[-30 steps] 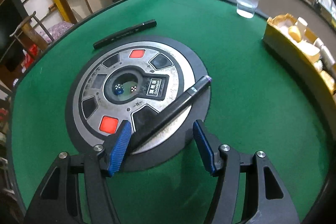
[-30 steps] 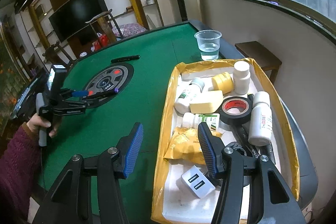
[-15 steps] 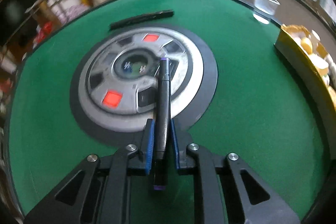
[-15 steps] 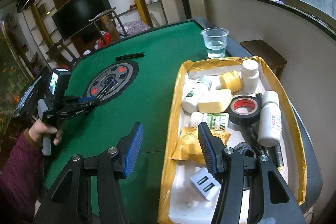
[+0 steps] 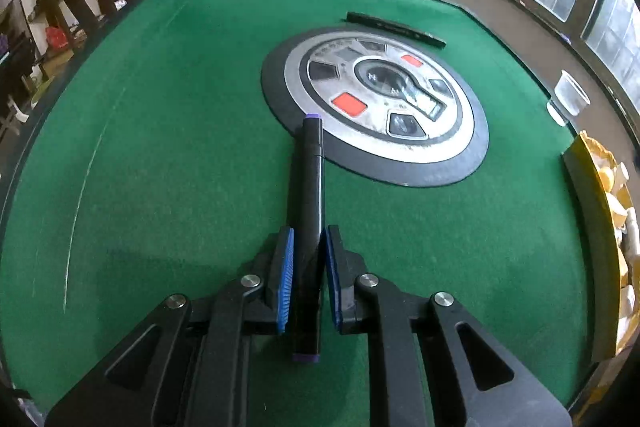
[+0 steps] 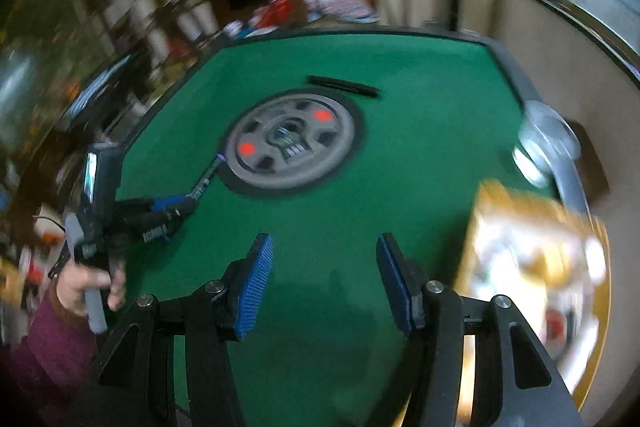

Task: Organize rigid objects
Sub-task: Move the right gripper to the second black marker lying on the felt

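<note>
One second pen (image 5: 394, 28) lies beyond the dial (image 5: 376, 107); left gripper (image 5: 307, 247) now clamps the marker (image 5: 308, 187), lifted off it; right gripper (image 6: 325, 279) gapes wide, empty.

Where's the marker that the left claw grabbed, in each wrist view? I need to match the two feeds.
Left wrist: the marker runs up the centre from between the left claw's pads, its tip at the near edge of the round panel.
Right wrist: marker at centre left, small and blurred, sticking out of the left claw toward the panel.
Shared landmark: the panel with two red squares.
</note>
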`<act>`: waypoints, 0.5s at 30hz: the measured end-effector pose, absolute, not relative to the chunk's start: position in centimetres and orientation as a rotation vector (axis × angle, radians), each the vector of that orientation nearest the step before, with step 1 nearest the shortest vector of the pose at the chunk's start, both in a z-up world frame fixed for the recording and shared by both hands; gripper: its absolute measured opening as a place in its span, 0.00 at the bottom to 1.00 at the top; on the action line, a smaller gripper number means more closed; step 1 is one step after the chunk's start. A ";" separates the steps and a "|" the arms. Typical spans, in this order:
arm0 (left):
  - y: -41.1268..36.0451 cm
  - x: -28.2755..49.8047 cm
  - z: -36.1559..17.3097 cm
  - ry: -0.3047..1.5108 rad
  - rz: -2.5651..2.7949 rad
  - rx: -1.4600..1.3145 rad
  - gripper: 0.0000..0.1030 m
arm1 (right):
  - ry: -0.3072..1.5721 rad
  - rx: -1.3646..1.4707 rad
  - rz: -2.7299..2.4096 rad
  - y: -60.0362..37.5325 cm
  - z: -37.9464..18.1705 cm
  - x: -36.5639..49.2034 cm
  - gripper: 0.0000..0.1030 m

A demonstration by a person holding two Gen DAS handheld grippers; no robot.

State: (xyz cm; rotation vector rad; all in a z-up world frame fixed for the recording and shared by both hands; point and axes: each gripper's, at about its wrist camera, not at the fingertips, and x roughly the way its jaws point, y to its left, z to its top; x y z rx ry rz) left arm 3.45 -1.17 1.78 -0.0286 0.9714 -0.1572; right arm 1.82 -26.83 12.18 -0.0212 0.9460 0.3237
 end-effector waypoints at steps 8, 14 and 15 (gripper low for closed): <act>-1.3 3.4 1.7 0.946 -0.195 0.005 0.12 | 0.982 -0.328 0.331 -20.0 9.0 17.2 0.39; -1.4 3.7 1.8 0.933 -0.201 0.014 0.12 | 0.983 -0.361 0.289 -18.9 6.8 25.8 0.34; -1.5 3.7 1.7 0.932 -0.199 0.019 0.12 | 0.988 -0.370 0.294 -18.6 6.4 26.7 0.34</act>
